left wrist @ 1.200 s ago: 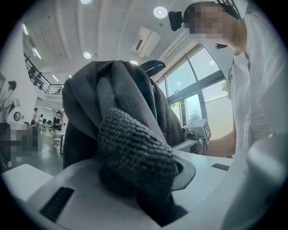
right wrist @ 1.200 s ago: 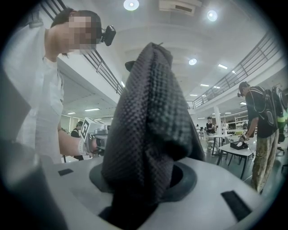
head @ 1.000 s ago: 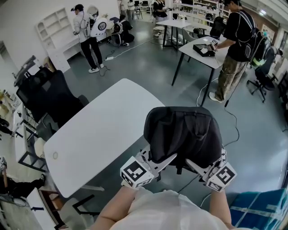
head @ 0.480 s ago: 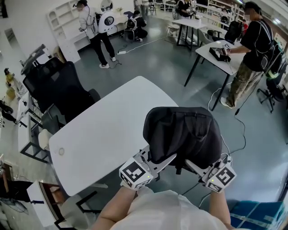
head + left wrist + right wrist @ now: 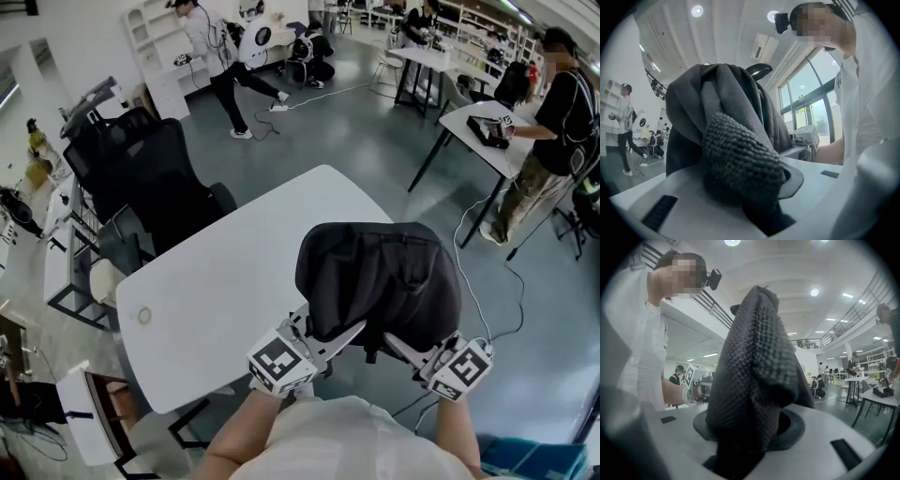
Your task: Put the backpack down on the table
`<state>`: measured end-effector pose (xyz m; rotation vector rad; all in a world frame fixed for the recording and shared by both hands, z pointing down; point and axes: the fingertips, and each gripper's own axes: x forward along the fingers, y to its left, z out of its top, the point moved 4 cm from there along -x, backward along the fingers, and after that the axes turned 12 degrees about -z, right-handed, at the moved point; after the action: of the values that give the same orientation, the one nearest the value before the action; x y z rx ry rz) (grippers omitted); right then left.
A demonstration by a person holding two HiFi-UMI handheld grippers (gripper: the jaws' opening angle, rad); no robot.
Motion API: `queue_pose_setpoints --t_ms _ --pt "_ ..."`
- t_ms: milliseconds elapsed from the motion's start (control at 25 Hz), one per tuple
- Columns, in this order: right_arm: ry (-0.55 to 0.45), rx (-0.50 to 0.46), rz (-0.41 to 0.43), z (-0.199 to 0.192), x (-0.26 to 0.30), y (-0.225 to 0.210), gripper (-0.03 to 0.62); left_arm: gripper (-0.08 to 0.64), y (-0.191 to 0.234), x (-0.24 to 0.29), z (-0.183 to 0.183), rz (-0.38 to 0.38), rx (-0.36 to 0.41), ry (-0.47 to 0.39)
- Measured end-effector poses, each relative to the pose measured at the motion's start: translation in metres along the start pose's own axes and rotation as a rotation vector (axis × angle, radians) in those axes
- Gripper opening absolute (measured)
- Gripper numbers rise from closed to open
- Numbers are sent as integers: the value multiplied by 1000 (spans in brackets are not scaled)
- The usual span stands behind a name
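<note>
1. Seen from the head view, a black backpack [image 5: 380, 281] hangs in the air in front of the person, carried between two hand-held claws. It is not resting on anything.
2. The left claw [image 5: 323, 339] reaches under the bag's lower left corner and the right claw [image 5: 410, 349] under its lower right corner. Both point forward and roughly level.
3. The white desk [image 5: 234, 272] lies ahead and to the left of the claws. Its long axis runs from lower left to upper right in the head view. The bag's left side overlaps the desk's near right edge, while most of the bag hangs over grey floor [image 5: 525, 319].
4. The left claw is the nearer one to the desk, so setting the bag down probably calls for carrying it leftward and forward over the bare top, then lowering it.
5. In the left claw's own view its jaws are clenched on a fold of coarse, knobbly grey mesh [image 5: 740, 154] belonging to the bag, with smoother dark cloth bunched above it.
6. In the right claw's own view its jaws are clenched on a fold of black fine-weave fabric [image 5: 754, 380] that rises straight up from the grip.
7. The bag looks soft and slumped, rounded on top, matt black, with loose creases; it seems light or nearly empty.
</note>
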<state>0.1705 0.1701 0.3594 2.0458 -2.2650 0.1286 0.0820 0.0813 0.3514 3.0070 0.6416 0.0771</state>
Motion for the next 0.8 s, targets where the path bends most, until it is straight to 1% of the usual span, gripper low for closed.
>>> queue_pose_setpoints --t_ms 240,440,600,800 --pt "-16 -12 52 9 56 24 199 124 31 -51 4 59 23 -7" --pt "-32 -14 106 14 105 50 201 123 53 -100 6 123 39 3" --pt "-34 -13 158 16 136 71 201 121 64 -134 4 180 39 7" --pt "-29 -26 222 23 160 85 201 121 70 -161 4 249 39 -1"
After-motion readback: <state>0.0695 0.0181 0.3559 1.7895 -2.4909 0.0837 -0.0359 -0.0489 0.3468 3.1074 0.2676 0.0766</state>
